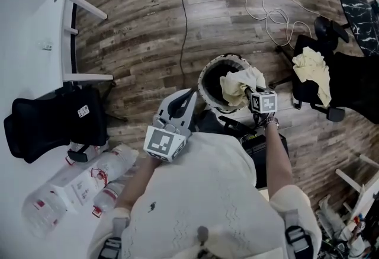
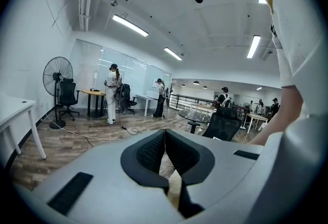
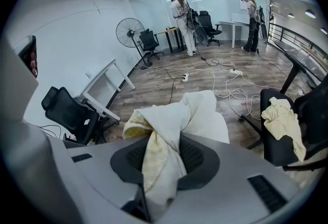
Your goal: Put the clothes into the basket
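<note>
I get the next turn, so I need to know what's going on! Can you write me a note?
Left hand-held gripper: shut, empty, held level beside the basket.
Right hand-held gripper: shut on a pale cloth, pointing down over the basket's mouth.
Things: the basket stands on the floor in front of the person. A second cloth lies on the black chair to the right.
Done: the first cloth is picked up and brought to the basket.
Left: let it go into the basket, then fetch the second cloth and put it in too.
</note>
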`<state>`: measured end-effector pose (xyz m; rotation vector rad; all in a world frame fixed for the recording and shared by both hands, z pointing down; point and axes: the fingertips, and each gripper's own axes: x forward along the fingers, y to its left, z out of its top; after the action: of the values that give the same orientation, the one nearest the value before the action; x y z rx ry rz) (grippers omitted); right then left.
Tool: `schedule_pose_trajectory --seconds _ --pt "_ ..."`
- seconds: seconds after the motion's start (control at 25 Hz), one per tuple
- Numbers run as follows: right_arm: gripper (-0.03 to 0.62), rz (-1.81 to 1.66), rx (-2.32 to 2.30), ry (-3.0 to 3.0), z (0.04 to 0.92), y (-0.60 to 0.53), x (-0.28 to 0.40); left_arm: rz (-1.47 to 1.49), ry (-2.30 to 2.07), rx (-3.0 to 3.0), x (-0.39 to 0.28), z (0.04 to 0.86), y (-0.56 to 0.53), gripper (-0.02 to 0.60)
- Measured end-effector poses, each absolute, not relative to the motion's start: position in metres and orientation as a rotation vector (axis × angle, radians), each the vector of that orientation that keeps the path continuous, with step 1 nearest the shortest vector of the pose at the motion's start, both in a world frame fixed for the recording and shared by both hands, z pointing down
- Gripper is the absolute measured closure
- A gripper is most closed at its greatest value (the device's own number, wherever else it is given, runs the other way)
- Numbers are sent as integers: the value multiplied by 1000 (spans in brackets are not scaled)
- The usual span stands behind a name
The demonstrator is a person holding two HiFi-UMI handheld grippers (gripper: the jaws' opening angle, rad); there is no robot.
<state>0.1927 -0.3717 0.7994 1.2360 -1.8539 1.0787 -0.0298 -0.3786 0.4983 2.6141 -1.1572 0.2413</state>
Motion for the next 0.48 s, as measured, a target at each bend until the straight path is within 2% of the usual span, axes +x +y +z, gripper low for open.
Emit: schedule_pose_trajectory --seconds 0.48 --pt "482 1186 1150 -1785 847 -372 172 242 -1184 2589 -47 515 -385 560"
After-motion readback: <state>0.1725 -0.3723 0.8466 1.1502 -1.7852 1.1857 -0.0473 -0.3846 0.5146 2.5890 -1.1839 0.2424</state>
